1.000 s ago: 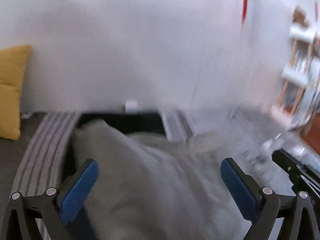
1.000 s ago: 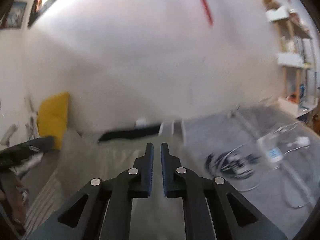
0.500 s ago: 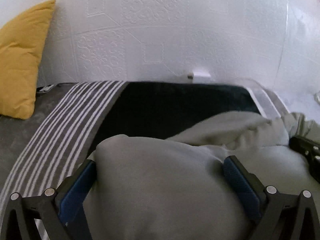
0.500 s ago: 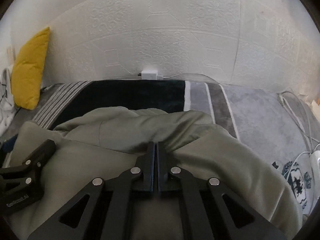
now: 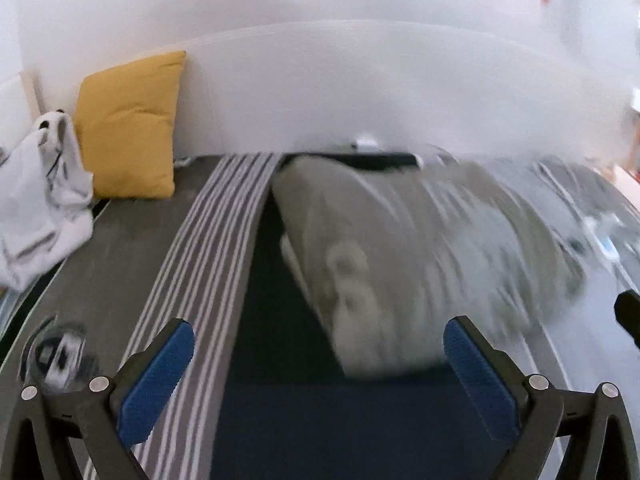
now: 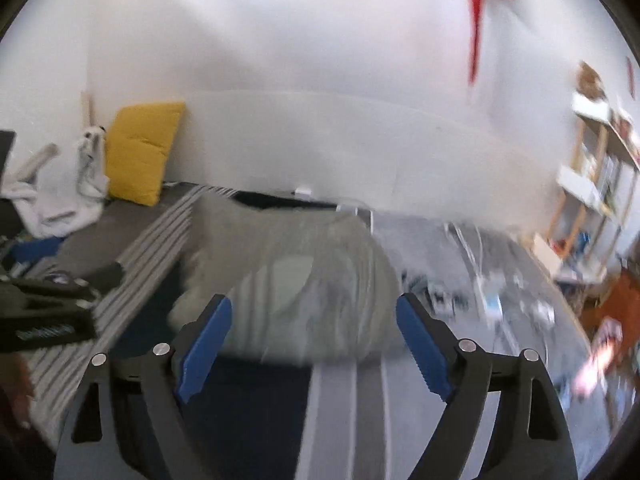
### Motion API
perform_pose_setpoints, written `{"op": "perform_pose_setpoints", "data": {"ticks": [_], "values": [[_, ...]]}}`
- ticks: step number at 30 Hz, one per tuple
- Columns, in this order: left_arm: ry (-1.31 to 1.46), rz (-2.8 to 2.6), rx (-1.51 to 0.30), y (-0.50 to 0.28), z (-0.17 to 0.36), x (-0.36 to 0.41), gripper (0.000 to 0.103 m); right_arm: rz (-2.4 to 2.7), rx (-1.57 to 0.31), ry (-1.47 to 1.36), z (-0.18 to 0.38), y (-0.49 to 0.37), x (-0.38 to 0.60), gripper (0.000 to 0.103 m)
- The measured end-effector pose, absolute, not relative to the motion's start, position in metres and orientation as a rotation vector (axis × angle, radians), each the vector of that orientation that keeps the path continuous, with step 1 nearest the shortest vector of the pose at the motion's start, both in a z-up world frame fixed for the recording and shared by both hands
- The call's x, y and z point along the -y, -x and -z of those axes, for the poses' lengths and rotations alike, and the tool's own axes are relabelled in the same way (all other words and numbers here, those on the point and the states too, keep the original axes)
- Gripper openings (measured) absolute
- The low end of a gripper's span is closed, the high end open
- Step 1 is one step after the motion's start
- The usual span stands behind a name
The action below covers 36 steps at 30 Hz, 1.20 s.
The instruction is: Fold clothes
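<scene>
Garment on rug; pillow left, against wall.

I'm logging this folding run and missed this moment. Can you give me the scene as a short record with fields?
Garment: grey-green fabric garment, lying in a bundle on the striped rug, motion-blurred
Left gripper: open, holding nothing, garment beyond its fingertips
Right gripper: open, holding nothing
Background: yellow square cushion against the white wall; crumpled white cloth beside it
Fold state: cannot tell, too blurred

Bright, motion-blurred, fisheye-warped edges
</scene>
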<state>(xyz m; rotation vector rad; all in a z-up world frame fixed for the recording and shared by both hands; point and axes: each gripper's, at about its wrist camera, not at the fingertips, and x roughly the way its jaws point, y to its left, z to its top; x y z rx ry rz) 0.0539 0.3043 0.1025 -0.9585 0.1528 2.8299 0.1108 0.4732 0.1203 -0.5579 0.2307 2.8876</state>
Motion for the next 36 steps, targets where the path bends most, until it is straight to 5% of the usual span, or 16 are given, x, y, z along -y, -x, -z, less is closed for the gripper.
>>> {"op": "perform_pose_setpoints", "data": {"ticks": [8,20,36], "values": [[0.944,-2.819,-0.167,-0.163,-0.093,-0.304,0.103,-2.774,-0.533,0.37,-0.08,-0.211,-0.438,0.089],[0.954,-2.868,-0.154,-0.207,-0.085,-0.293,0.103,-2.671,-0.752,0.264,-0.057,-0.258,-0.43,0.089],[0.854,-2.946,-0.103,-0.233,-0.116,-0.282,0.103,-2.672,-0.791,0.109,-0.079,-0.282,-0.418,0.09]]}}
